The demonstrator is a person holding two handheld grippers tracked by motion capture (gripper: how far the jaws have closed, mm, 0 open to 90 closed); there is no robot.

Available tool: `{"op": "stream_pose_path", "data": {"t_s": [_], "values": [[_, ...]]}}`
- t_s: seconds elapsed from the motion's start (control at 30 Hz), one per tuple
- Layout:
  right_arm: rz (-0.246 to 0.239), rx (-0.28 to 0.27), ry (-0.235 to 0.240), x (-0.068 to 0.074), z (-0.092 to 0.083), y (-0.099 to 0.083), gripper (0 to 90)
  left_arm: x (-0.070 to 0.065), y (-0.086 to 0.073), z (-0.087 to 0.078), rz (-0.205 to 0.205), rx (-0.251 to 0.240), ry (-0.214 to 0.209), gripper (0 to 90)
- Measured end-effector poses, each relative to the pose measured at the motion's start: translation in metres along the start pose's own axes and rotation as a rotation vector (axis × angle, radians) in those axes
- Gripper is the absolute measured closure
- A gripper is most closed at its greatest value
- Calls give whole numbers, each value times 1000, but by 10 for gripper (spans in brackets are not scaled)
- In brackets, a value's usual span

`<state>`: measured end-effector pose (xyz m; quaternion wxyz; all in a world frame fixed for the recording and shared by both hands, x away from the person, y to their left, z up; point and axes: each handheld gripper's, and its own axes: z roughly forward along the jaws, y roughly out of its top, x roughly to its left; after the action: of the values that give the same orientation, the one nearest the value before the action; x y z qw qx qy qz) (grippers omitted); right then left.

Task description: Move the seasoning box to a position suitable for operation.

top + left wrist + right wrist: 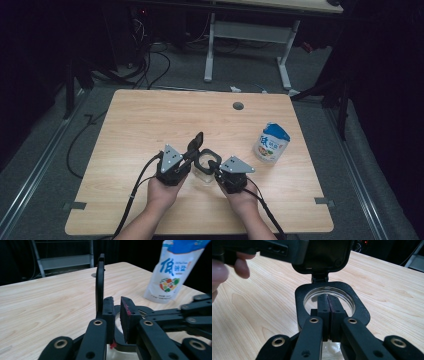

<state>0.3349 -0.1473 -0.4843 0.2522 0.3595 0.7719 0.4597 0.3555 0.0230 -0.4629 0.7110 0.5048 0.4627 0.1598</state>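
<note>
— What's happening at lower centre of the table [150, 115]?

— A clear container [329, 298] with a black hinged lid [196, 142] stands open. The right gripper [218, 172], jaws pressed together, pinches its black rim to steady it; the left gripper [189, 159], jaws nearly closed, grips the rim by the hinge, lid upright. A pouch [271, 142] waits at right.

Dim lab recording room.
A light wooden table [150, 120] stands on grey carpet [240, 75] amid loose black cables [150, 67] and dark curtained walls [385, 100].

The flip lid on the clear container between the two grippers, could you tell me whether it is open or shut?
Open: the black lid stands swung up on its hinge, leaving the container's round mouth uncovered.
</note>
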Motion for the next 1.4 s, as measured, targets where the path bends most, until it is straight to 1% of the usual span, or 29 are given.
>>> {"op": "stream_pose_path", "data": {"t_s": [0.07, 0.2, 0.23, 0.57, 0.7, 0.77, 0.83, 0.87, 0.9, 0.93, 0.97, 1.0, 1.07, 1.1, 1.17, 1.27, 1.33, 1.37, 1.4], "values": [[0, -2, 0, 0, 0, 0, 891, 3, 2, 1, -8, -1, 6, 830], [1, -6, 0, 0, 0, -1, 891, 5, 2, 3, -9, -4, 17, 837], [2, -10, 5, 0, 0, -2, 891, 5, 2, 3, -8, -5, 18, 837], [-2, -11, 3, 0, 0, -2, 890, 6, 2, 3, 5, 2, 20, 839], [-13, 1, -3, 1, 0, -2, 890, 8, 2, 4, 7, 0, 25, 844], [-5, 2, -1, 0, 0, -2, 890, 8, 2, 4, 10, 6, 30, 837], [-4, 1, -1, 0, 1, -2, 889, 7, 2, 3, 17, 9, 21, 824], [-6, 1, -2, 0, 1, -2, 886, 6, 2, 2, 10, 10, 11, 814], [-8, 6, -3, 0, 1, -1, 865, 2, 2, -2, 10, 9, -9, 804], [-8, 6, -3, 0, 1, -1, 865, 2, 2, -2, 10, 9, -9, 795], [-3, 0, -1, -1, 0, -1, 855, -1, 2, -6, 19, 16, -31, 785], [-3, 0, -1, -1, 0, -1, 855, -1, 2, -6, 19, 16, -31, 779], [-1, -21, 0, -1, -6, 1, 847, -3, 0, -14, 44, 28, -51, 767], [-1, -29, 0, -1, -8, 2, 845, -3, 0, -14, 44, 28, -51, 762], [-3, -32, -5, -1, -10, 2, 843, 1, 0, -20, 55, 31, -50, 755], [-6, -35, -17, -4, -18, 2, 830, 13, 2, -29, 63, 29, -31, 726], [-1, -37, -29, -8, -22, 0, 820, 25, 3, -34, 59, 36, -8, 708], [18, -40, -47, -14, -30, -6, 816, 35, 2, -35, 50, 51, 13, 679], [18, -40, -47, -14, -30, -6, 816, 35, 2, -35, 50, 51, 13, 670]]}}
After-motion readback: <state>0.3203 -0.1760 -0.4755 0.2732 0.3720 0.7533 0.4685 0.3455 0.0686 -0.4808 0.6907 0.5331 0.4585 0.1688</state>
